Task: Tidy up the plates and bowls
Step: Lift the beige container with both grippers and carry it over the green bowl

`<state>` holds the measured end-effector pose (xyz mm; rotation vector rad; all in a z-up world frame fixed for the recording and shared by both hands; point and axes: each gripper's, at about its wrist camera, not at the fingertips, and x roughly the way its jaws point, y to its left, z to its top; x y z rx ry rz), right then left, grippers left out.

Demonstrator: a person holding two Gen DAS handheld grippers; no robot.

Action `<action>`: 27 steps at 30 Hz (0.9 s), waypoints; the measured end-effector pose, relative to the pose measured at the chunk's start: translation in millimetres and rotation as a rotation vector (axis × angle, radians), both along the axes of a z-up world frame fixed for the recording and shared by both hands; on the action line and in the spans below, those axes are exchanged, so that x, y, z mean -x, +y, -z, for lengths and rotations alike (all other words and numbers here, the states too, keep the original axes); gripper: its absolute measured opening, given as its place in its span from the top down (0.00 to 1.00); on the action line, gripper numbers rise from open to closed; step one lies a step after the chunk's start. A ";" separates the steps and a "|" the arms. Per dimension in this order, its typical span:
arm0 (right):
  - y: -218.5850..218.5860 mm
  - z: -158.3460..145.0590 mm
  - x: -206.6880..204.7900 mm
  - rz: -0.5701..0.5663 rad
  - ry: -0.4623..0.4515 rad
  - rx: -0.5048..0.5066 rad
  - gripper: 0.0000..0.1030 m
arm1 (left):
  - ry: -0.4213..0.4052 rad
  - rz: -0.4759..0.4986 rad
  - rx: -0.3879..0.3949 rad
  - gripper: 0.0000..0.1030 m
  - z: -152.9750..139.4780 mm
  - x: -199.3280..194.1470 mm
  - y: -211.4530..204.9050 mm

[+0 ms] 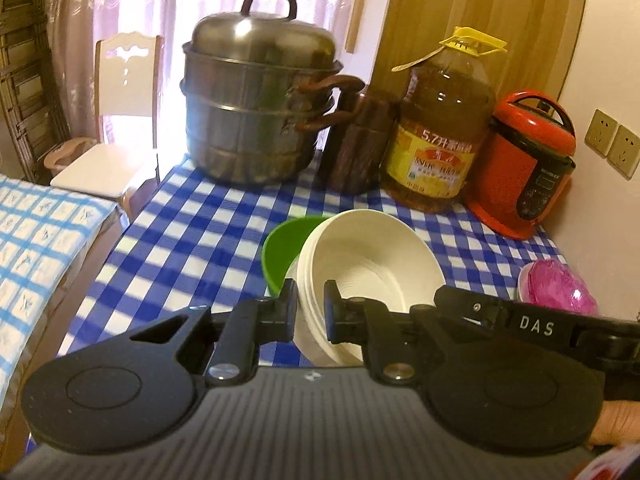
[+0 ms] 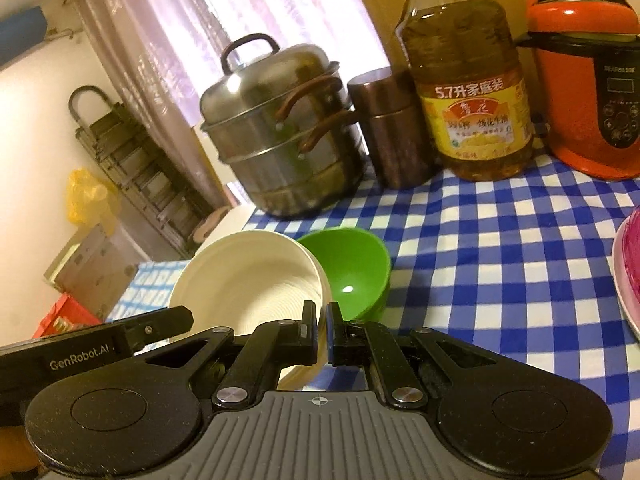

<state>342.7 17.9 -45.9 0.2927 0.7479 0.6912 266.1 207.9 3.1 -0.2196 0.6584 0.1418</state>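
Cream bowls [image 1: 372, 264], seemingly stacked, pinched at opposite rims by left claw [image 1: 311, 312] and right claw [image 2: 323, 332].

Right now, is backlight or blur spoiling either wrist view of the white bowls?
Left wrist view: the curtained window glares and the steamer pot is smeared, but the white bowls read clearly. Right wrist view: the same window blows out; the white bowls and green bowl stay sharp; fisheye bends the edges.

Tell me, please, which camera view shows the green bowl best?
The right wrist view: the green bowl shows its whole inside and most of its rim. In the left wrist view the white bowls hide most of it.
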 end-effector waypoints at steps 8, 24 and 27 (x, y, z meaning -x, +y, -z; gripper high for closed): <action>2.1 4.0 -29.6 0.030 0.001 0.001 0.96 | -0.007 0.005 0.009 0.88 5.1 -34.3 1.7; 34.6 33.1 -69.2 0.034 -0.012 0.077 0.95 | 0.014 -0.014 0.029 0.88 43.4 -77.7 26.0; 39.1 38.5 -71.7 0.026 -0.015 0.099 0.95 | 0.038 -0.016 0.033 0.88 55.0 -81.8 29.6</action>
